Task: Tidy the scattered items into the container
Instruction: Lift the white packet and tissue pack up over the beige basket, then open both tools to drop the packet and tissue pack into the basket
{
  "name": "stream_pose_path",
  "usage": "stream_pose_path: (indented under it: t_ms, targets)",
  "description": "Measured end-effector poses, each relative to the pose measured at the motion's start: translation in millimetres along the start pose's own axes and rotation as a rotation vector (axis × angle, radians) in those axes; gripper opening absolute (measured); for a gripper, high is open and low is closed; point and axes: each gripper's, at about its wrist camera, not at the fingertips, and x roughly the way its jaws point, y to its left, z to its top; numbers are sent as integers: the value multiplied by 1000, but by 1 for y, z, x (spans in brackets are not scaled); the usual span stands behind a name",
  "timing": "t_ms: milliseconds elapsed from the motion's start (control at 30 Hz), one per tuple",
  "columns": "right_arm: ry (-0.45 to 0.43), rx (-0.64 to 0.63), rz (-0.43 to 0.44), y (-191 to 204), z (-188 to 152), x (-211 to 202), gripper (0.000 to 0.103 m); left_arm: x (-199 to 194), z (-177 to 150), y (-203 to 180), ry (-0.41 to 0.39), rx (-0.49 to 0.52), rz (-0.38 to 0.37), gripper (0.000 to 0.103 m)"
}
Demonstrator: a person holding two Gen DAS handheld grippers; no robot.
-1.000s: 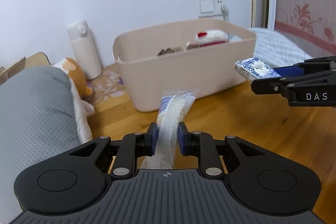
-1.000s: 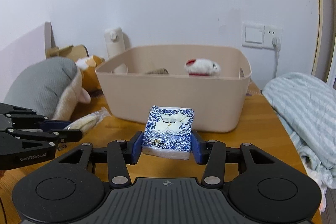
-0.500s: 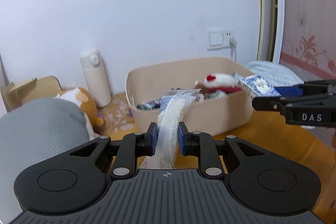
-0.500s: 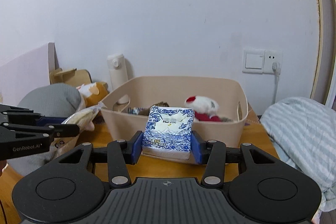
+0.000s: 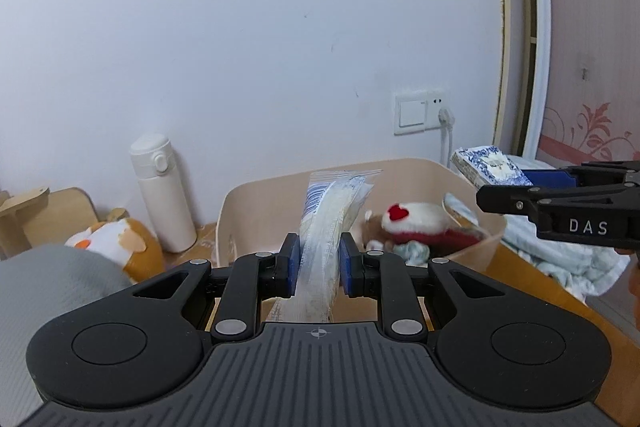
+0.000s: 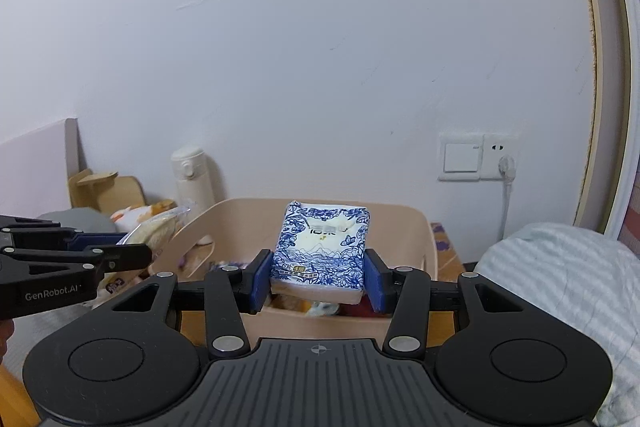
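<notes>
- While held above the beige bin (image 5: 256,211), both loads ready for release: left hand-held gripper (image 5: 318,263) clamped on a clear plastic packet (image 5: 332,211), right hand-held gripper (image 6: 318,281) clamped on a blue-and-white tissue pack (image 6: 322,247).
- Seen from the right wrist, tissue pack over the bin's open middle, near wall below the fingers.
- Seen from the left wrist, packet upright over the bin's left part, beside a red-and-white plush toy (image 5: 416,223) already inside.
- Best carried a little further past the near rim, then lowered before opening, so nothing bounces out onto the worktop (image 5: 536,291).
- Worth dropping the long packet into the bare left part, clear of the plush toy.
- Worth releasing one at a time, keeping the two grippers apart.
- Outside the bin and unrelated to this step: white flask (image 5: 164,191), orange plush (image 5: 120,239), striped cloth (image 6: 560,267).
</notes>
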Motion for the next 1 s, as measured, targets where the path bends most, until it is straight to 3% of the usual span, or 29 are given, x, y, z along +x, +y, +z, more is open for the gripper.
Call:
stream_pose_path:
  t_ms: [567, 1000]
  targets:
    - [93, -18, -58, -26, 0, 81, 44, 99, 12, 12, 86, -49, 38, 21]
    - [147, -36, -85, -31, -7, 107, 44, 126, -6, 10, 176, -48, 32, 22]
